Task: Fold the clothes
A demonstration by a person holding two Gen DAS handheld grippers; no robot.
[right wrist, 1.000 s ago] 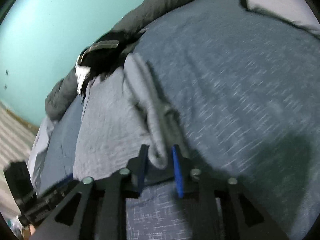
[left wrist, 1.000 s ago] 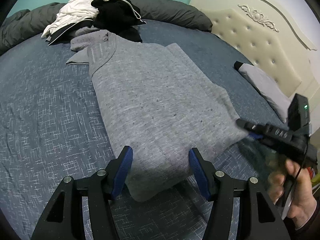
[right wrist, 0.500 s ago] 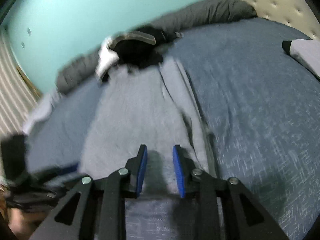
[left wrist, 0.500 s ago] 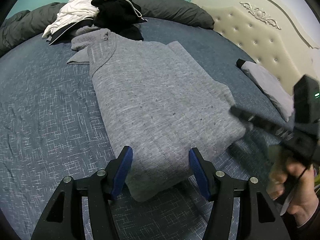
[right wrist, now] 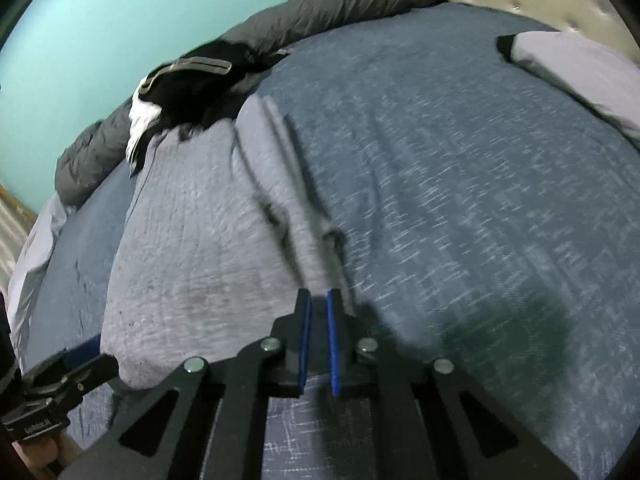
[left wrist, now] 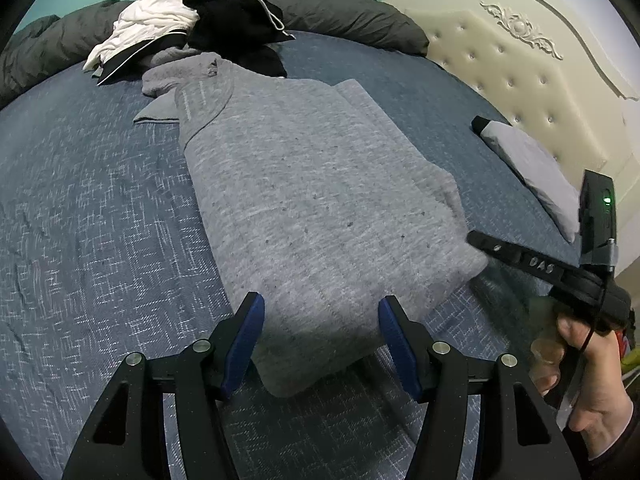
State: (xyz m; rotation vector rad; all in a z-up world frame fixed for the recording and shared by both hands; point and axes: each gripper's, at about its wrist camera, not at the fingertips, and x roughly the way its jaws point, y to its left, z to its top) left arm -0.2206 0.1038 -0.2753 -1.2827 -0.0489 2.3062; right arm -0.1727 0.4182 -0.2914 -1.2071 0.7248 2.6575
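Note:
A grey sweater (left wrist: 320,200) lies lengthwise on the blue bedspread (left wrist: 80,220), its sides folded in. My left gripper (left wrist: 320,320) is open, and its blue pads straddle the sweater's near end without touching it. The right gripper (left wrist: 474,238), held by a hand (left wrist: 588,372), has its tip at the sweater's right edge. In the right wrist view the right gripper (right wrist: 317,304) has its jaws nearly together at the edge of the sweater (right wrist: 200,240), and a thin fold of cloth seems to run in between them. Motion blur hides the exact contact.
A pile of white and black clothes (left wrist: 192,20) sits at the far end against a dark grey duvet (left wrist: 340,12). A folded light grey item (left wrist: 528,164) lies by the cream headboard (left wrist: 520,72). Bare bedspread stretches left of the sweater.
The right gripper let go of the sweater fold it held, swung away, came back to the sweater's right edge and narrowed its jaws. The left gripper stayed still and open.

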